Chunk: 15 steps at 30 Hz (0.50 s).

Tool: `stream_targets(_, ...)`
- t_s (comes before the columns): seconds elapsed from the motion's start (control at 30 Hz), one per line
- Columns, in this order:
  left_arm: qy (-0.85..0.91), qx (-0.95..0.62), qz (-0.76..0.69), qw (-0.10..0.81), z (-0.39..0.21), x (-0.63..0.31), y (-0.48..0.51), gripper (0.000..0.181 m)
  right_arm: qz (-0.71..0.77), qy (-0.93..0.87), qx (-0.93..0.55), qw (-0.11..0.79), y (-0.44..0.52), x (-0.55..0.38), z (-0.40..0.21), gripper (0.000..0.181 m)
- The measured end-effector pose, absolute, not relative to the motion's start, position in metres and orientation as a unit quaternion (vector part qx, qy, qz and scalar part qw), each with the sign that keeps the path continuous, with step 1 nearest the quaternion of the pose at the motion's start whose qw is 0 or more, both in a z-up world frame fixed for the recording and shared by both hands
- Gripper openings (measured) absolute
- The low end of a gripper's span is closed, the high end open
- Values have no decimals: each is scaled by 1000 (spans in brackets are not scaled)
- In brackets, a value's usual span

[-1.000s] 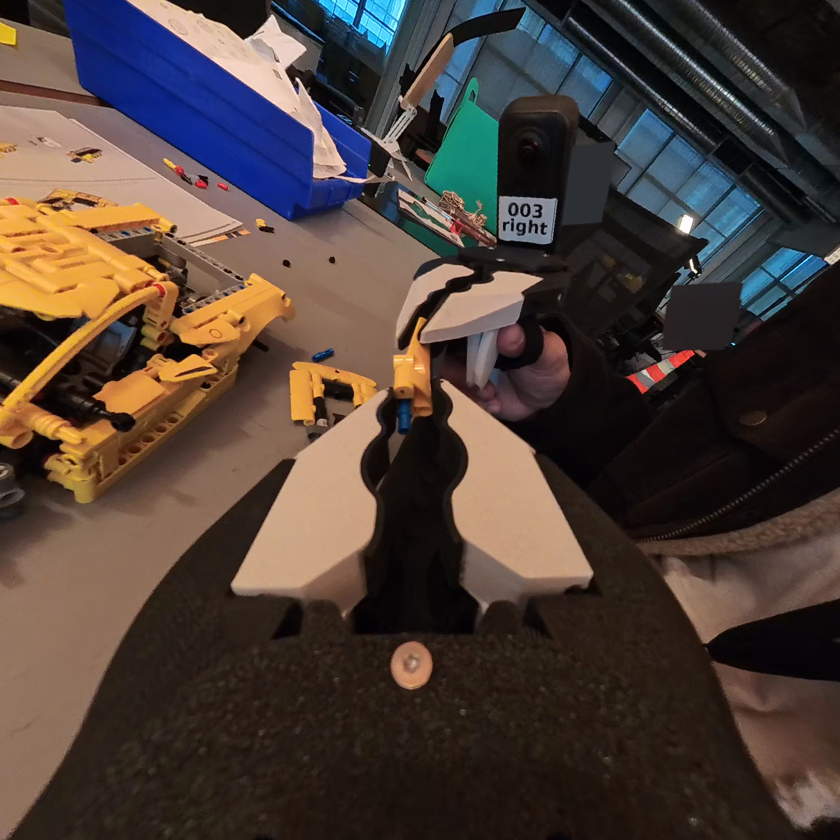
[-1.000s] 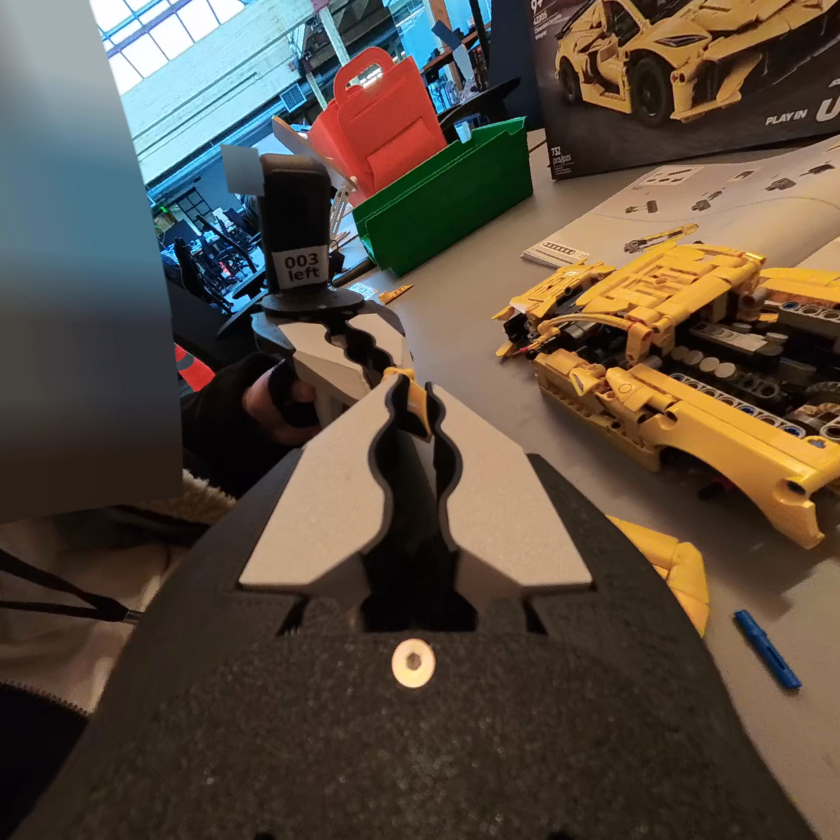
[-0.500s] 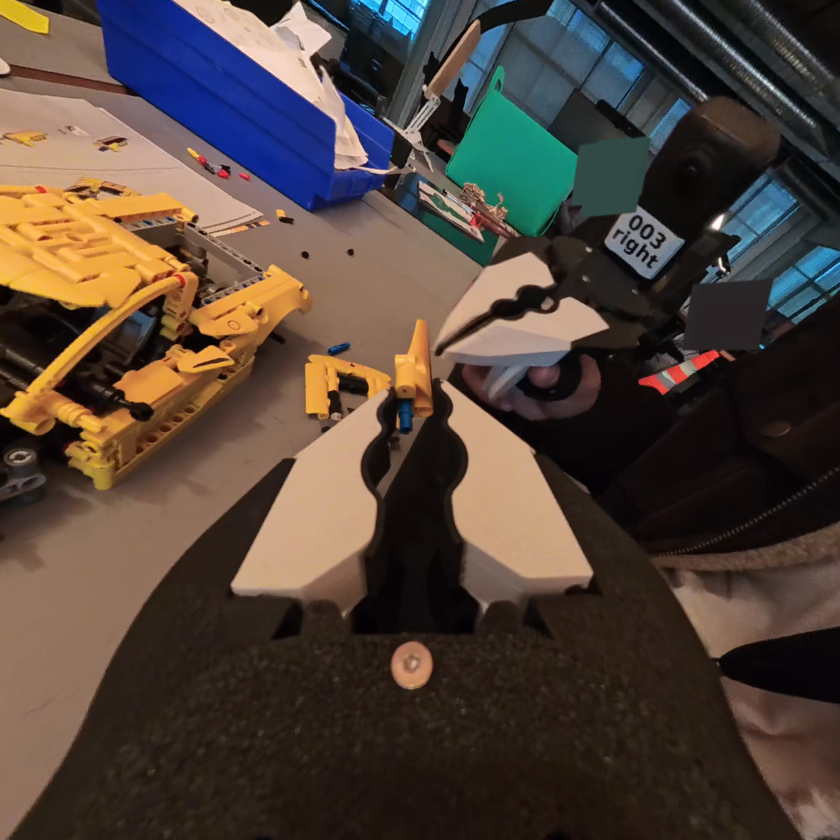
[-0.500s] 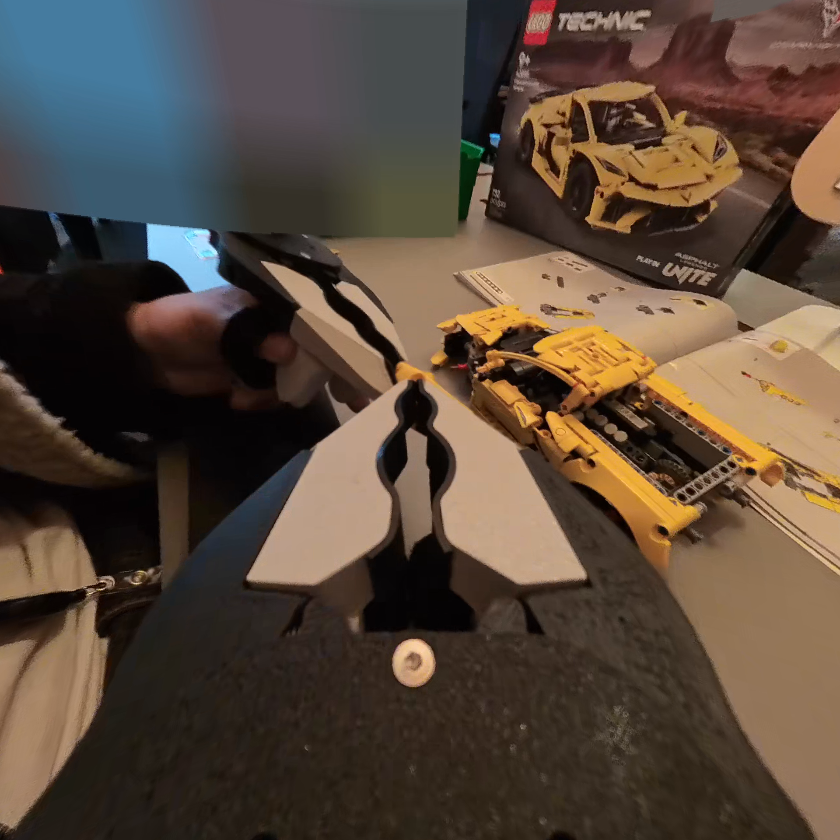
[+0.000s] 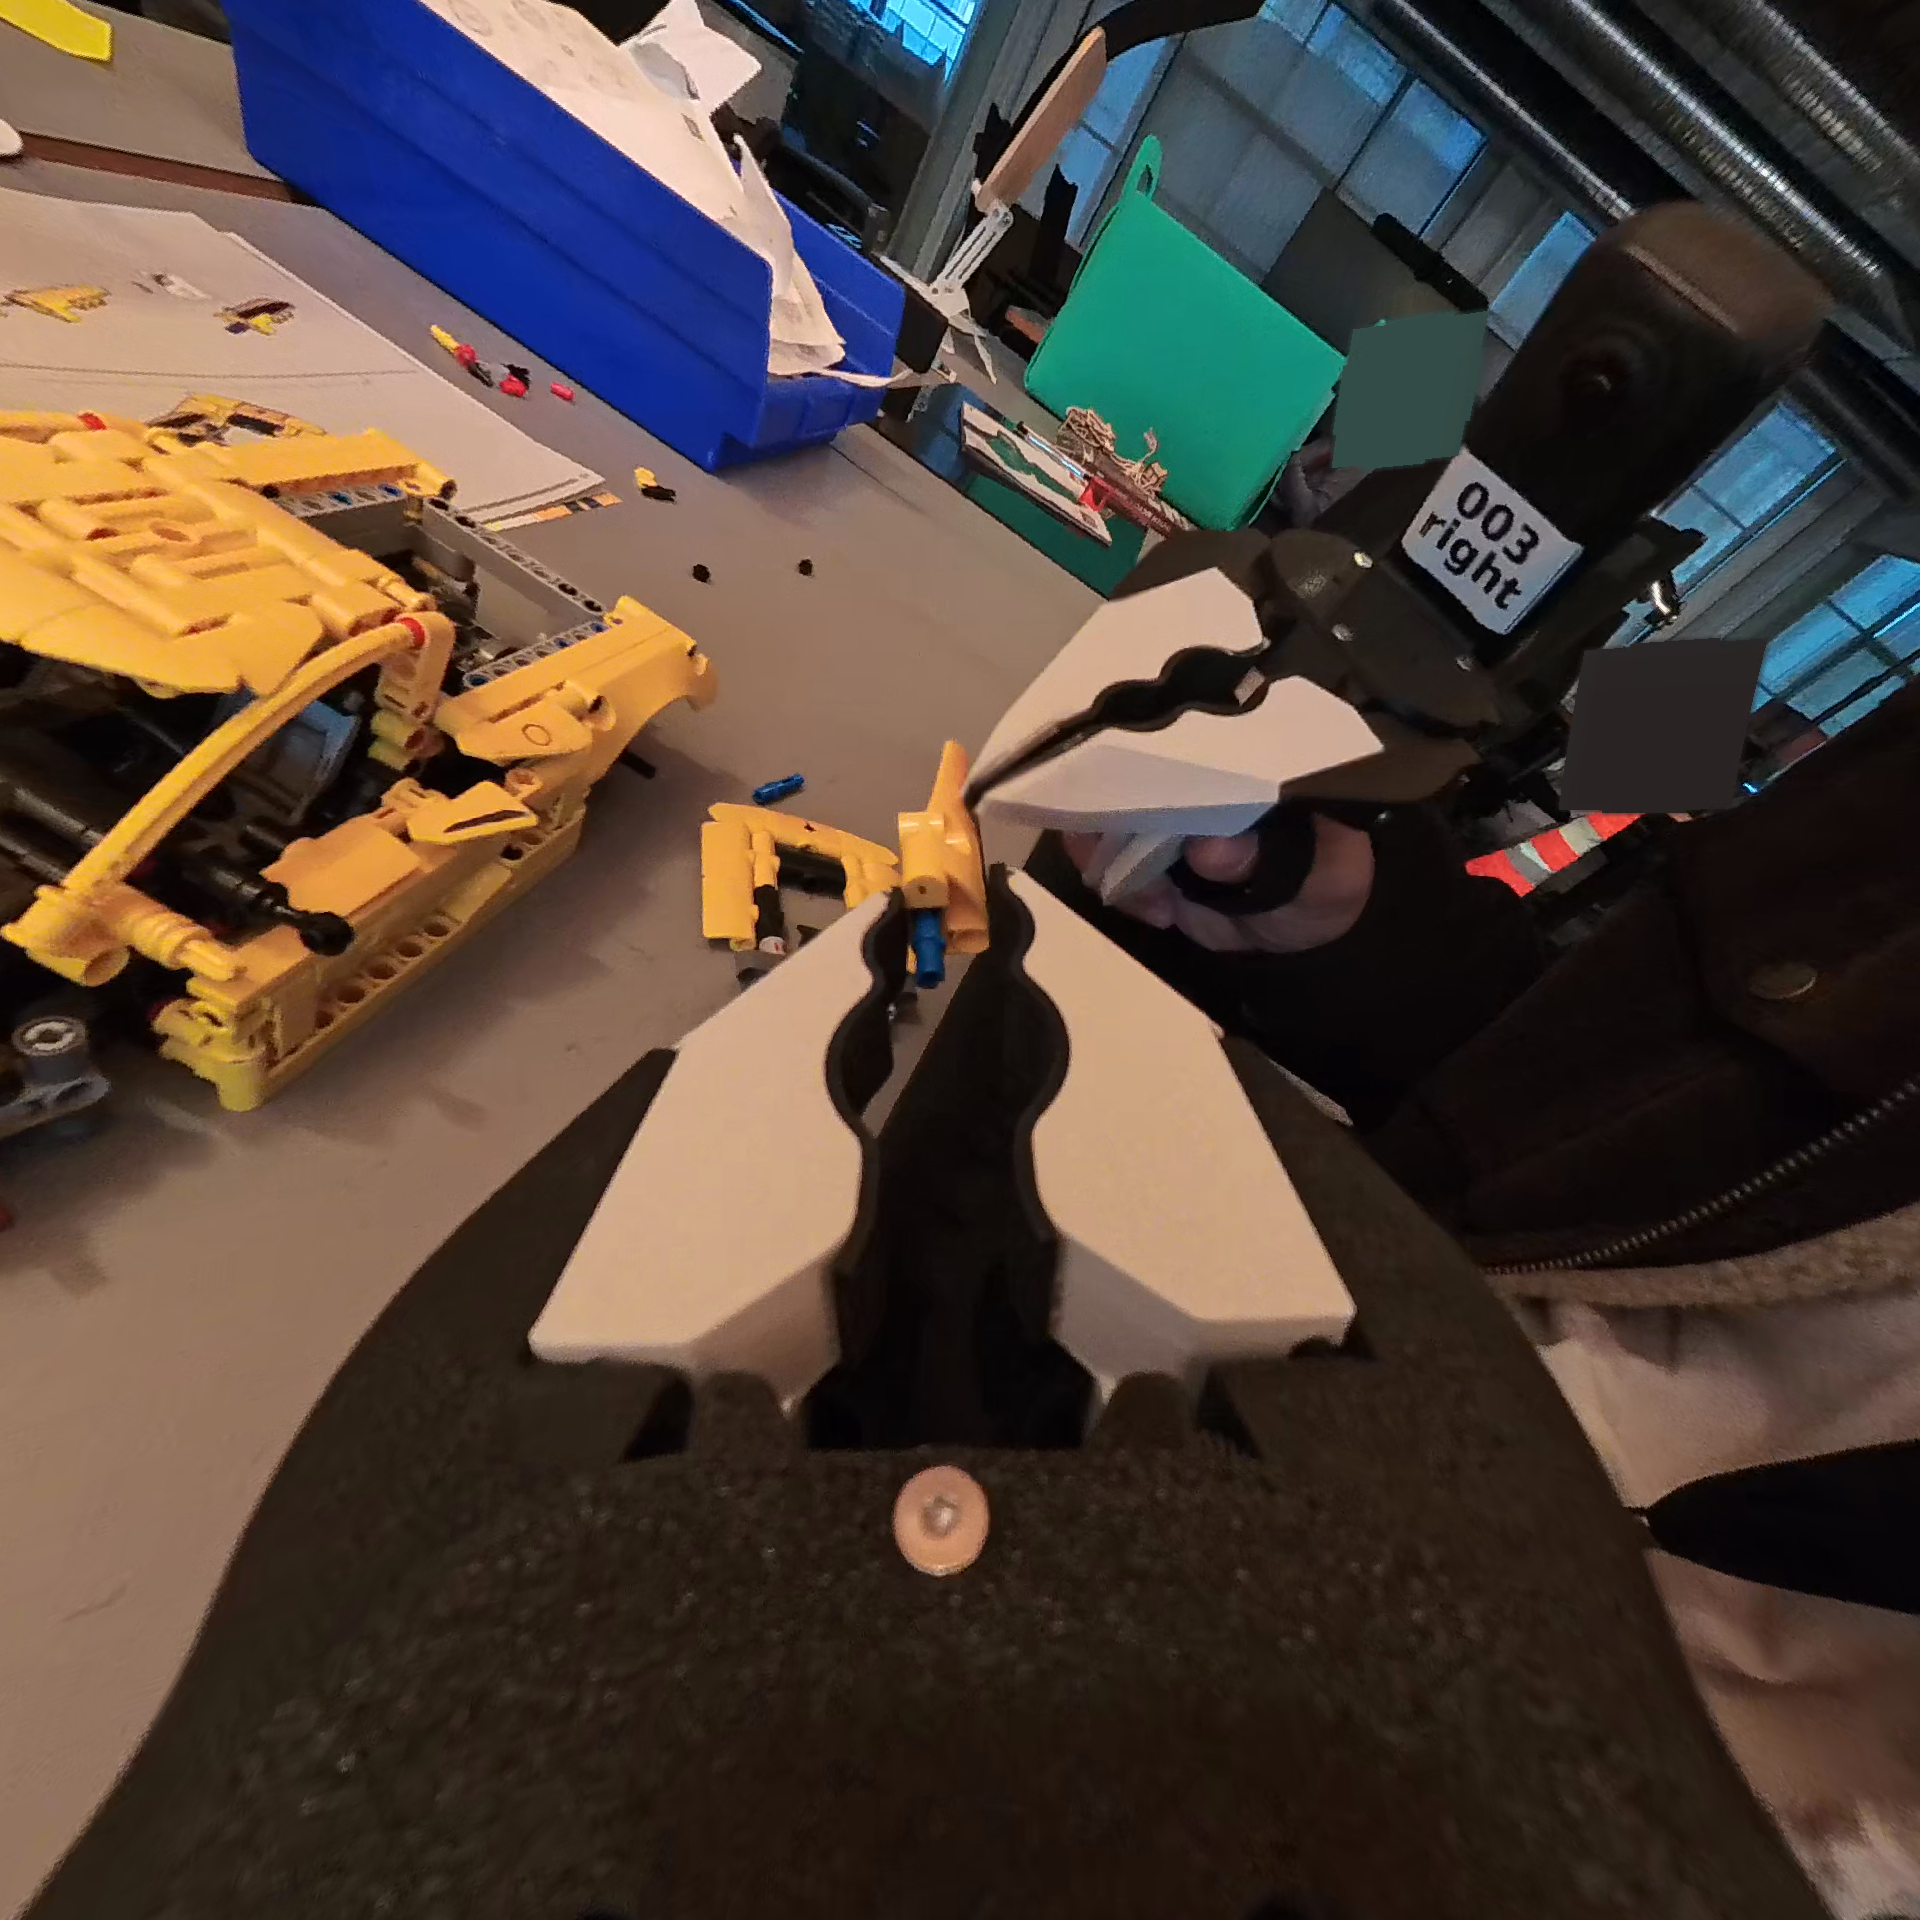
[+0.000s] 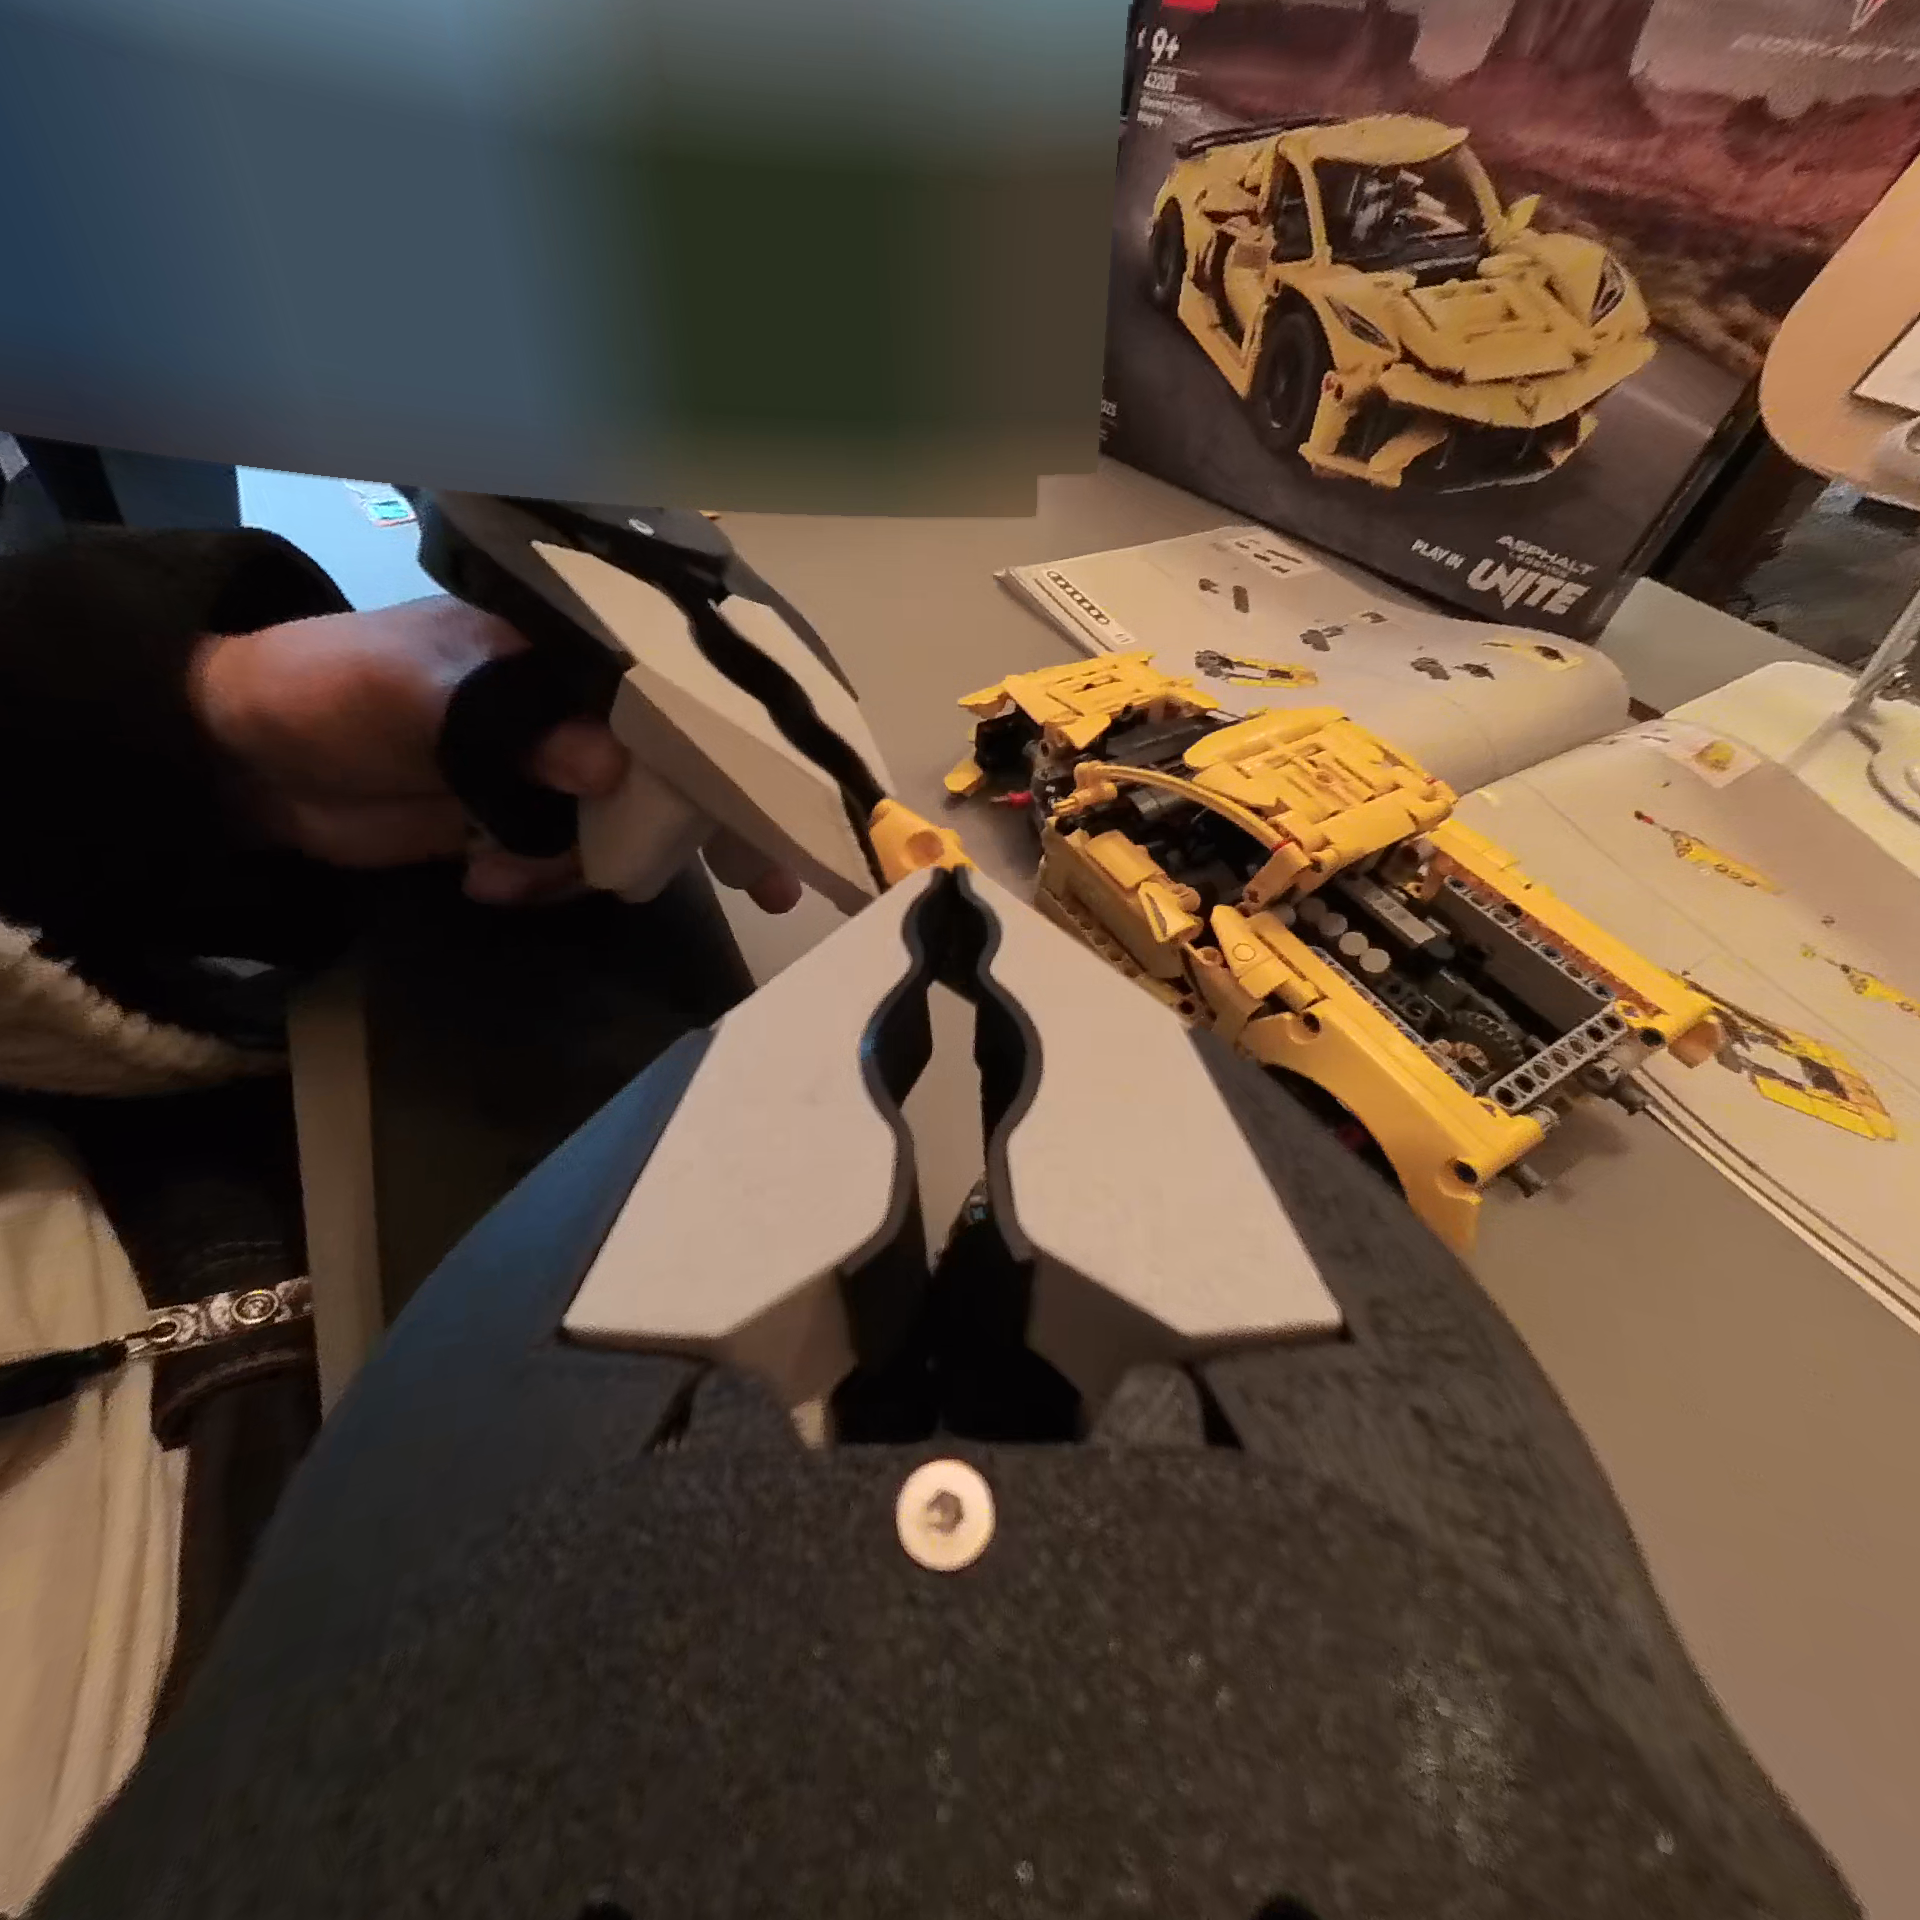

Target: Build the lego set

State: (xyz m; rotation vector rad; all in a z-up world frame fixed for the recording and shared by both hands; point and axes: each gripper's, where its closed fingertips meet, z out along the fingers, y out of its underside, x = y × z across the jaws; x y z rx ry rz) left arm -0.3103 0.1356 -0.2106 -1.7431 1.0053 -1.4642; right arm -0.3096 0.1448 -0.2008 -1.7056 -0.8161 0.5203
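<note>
Above the surface (image 5: 883, 623), the left hand-held gripper (image 5: 940, 904) is clamping the yellow piece (image 5: 940, 852); the right hand-held gripper (image 6: 951, 894), closed and holding nothing, is best pressing it squarely.

Blue bin (image 5: 540, 197) at the far table (image 5: 312, 1299) edge, loose papers (image 5: 665, 94) piled in it. Green bag (image 5: 1174, 395) behind, past the table edge. Wooden-handled tool (image 5: 1044, 114) sticks up between them, possibly a clamp. Windows (image 5: 1423, 156) and ceiling pipes (image 5: 1704, 125) in the background.
</note>
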Motion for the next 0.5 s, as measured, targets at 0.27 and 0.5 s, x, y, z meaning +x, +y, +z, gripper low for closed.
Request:
stream_targets(0.27,377,-663,-560,325,-209,-311,137,14,228,-300,-712,592,151,-296,-186,0)
stream_targets(0.5,332,-601,-628,365,-178,-326,140,15,536,-204,-675,464,140,-308,-177,25)
